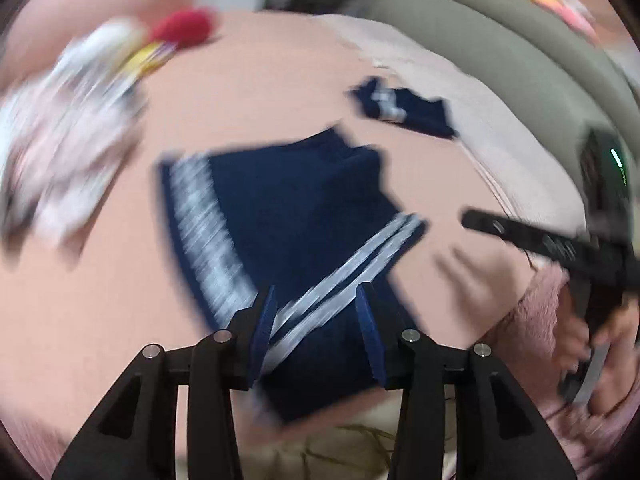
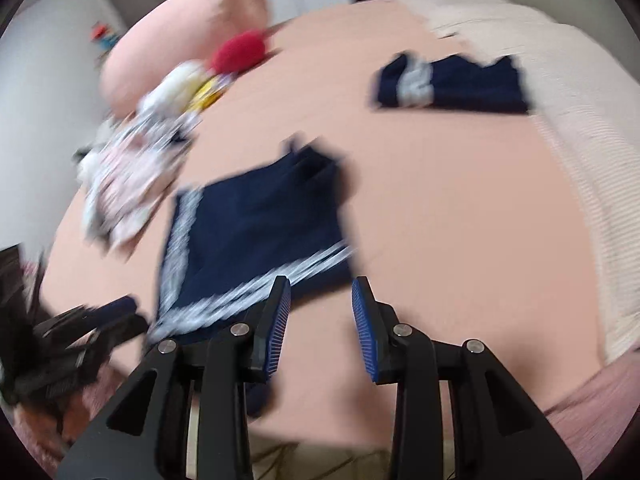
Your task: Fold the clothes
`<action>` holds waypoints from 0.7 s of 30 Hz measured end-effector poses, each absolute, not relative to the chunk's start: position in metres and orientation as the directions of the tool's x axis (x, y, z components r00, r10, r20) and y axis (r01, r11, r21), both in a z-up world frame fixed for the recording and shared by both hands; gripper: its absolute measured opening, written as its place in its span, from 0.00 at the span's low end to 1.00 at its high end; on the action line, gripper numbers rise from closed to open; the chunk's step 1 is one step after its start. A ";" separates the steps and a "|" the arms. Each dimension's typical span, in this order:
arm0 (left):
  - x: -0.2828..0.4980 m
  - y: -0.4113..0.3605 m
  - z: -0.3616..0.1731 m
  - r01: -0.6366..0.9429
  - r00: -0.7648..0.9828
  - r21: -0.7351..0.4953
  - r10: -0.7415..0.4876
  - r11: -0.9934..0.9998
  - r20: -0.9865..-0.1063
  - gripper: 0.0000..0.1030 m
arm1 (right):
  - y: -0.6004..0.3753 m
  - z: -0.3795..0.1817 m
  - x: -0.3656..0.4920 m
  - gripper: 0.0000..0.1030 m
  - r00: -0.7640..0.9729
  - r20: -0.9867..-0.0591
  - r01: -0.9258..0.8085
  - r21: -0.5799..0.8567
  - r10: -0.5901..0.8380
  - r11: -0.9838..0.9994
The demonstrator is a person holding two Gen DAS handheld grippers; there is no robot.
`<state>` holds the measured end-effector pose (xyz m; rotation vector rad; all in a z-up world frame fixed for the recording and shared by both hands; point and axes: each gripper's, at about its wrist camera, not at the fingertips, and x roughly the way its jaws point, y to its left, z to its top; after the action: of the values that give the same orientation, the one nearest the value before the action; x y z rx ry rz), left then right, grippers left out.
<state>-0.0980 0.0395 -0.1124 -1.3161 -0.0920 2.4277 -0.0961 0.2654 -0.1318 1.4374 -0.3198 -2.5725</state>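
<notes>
A navy garment with white stripes (image 1: 292,232) lies folded flat on the pink bed sheet (image 1: 100,300). My left gripper (image 1: 316,300) hovers over its near striped edge, open, nothing between the blue pads. The same garment (image 2: 256,232) appears in the right wrist view, where my right gripper (image 2: 320,296) stands open above the sheet just right of its near corner, holding nothing. The other gripper (image 1: 560,248) shows at the right of the left wrist view, and at the lower left (image 2: 80,336) of the right wrist view.
A second folded navy garment (image 2: 456,84) lies farther back by a cream blanket (image 2: 580,128). A heap of light patterned clothes (image 2: 136,168), a red item (image 2: 240,52) and a pink pillow (image 2: 180,24) sit at the back left. Both views are motion-blurred.
</notes>
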 end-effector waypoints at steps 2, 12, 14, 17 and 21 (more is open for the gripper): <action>-0.116 0.076 -0.116 -0.384 -0.468 -0.199 0.376 -0.902 -0.800 0.49 | 0.291 -0.138 -0.105 0.31 -0.535 -0.808 -0.014 0.301 -0.247 -0.953; -0.158 0.157 -0.173 -0.497 -0.437 0.013 0.237 -0.867 -0.868 0.06 | 0.331 -0.178 -0.105 0.31 -0.467 -0.838 -0.107 0.370 -0.282 -0.923; -0.160 0.136 -0.158 -0.454 -0.446 -0.052 0.277 -0.890 -0.851 0.04 | 0.326 -0.177 -0.108 0.31 -0.463 -0.841 -0.084 0.355 -0.279 -0.931; -0.162 0.083 -0.129 -0.366 -0.481 -0.172 0.344 -0.915 -0.806 0.04 | 0.314 -0.174 -0.114 0.31 -0.449 -0.842 -0.044 0.355 -0.299 -0.934; -0.174 0.005 -0.109 -0.251 -0.522 -0.274 0.368 -0.928 -0.769 0.04 | 0.293 -0.165 -0.124 0.31 -0.441 -0.834 0.032 0.356 -0.333 -0.934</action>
<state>-0.1742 0.0052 -0.1091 -1.2882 -0.1819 2.4607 -0.1241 0.2930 -0.1646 1.5217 -0.4267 -2.4590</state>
